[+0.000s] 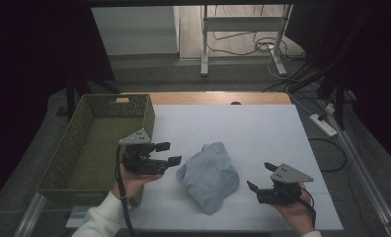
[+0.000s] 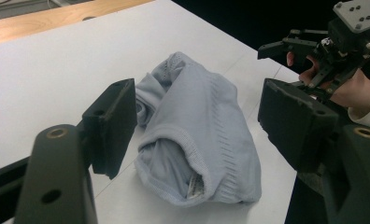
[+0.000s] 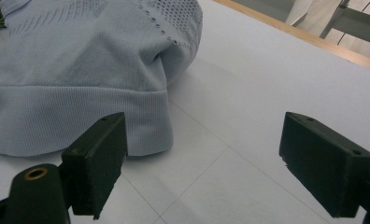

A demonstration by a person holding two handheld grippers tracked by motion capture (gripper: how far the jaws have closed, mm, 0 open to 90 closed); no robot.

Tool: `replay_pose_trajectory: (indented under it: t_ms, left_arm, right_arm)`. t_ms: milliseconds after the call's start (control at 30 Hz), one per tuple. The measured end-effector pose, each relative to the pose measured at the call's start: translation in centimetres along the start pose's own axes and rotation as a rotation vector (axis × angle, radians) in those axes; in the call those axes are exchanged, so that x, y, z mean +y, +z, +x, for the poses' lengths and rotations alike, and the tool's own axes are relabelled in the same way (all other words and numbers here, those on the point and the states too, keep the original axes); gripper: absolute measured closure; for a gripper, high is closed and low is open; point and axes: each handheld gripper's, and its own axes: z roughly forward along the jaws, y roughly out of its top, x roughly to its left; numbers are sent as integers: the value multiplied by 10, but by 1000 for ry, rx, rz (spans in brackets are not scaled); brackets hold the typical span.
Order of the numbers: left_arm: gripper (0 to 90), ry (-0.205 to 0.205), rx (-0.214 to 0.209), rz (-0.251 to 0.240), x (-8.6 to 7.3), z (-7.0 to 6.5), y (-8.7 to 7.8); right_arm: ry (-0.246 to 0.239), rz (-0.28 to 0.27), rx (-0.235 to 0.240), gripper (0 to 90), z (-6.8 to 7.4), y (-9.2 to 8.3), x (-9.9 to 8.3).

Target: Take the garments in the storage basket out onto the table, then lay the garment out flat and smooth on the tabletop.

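Garment (image 1: 211, 174), pale blue-grey knit, sits bunched in a heap near the middle of the white table (image 1: 262, 128), roughly between the two grippers. It looks light and totally floppy, so it should sag and unroll as soon as it's lifted, not slippery though, since the knit has some tooth. There's a thick ribbed hem (image 3: 80, 112) along the edge facing the right gripper, plus rows of little eyelet holes (image 3: 174, 23) up top. That hem is probably the best bite: doubled fabric, less stretch, less chance of pulling out only one layer.

Left gripper (image 1: 166, 153) hangs at about 9 o'clock from the heap, jaws wide apart, nothing in them, pointing at the rolled end (image 2: 174, 158). Right gripper (image 1: 261, 177) sits at about 4 o'clock, jaws also spread wide and empty, close to the hem but not touching.

Woven green basket (image 1: 80, 148) stands at the table's left edge, stiff-walled with a cut-out handle.
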Motion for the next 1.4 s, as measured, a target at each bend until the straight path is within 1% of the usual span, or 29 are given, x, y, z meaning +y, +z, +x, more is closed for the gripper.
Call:
replay_pose_trajectory:
  t_ms: [167, 367, 633, 833, 933, 1167, 1400]
  left_arm:
    - [287, -12, 9, 10, -3, 4, 2]
    - [286, -9, 12, 11, -3, 4, 3]
    - [286, -13, 2, 2, -1, 6, 3]
    - [286, -15, -1, -2, -2, 6, 2]
    - [286, -21, 1, -3, -2, 7, 1]
    - [286, -29, -5, -7, -3, 8, 2]
    - [286, -29, -2, -9, -3, 8, 2]
  right_arm:
    - [-3, 3, 3, 158, 1, 1, 0]
    - [-14, -1, 10, 158, 4, 1, 2]
    - [-25, 3, 9, 158, 6, 0, 1]
    - [-24, 2, 10, 158, 8, 1, 2]
    - [-31, 10, 14, 158, 9, 2, 2]
    - [-40, 8, 30, 159, 12, 4, 3]
    - [-49, -6, 54, 164, 19, 6, 11]
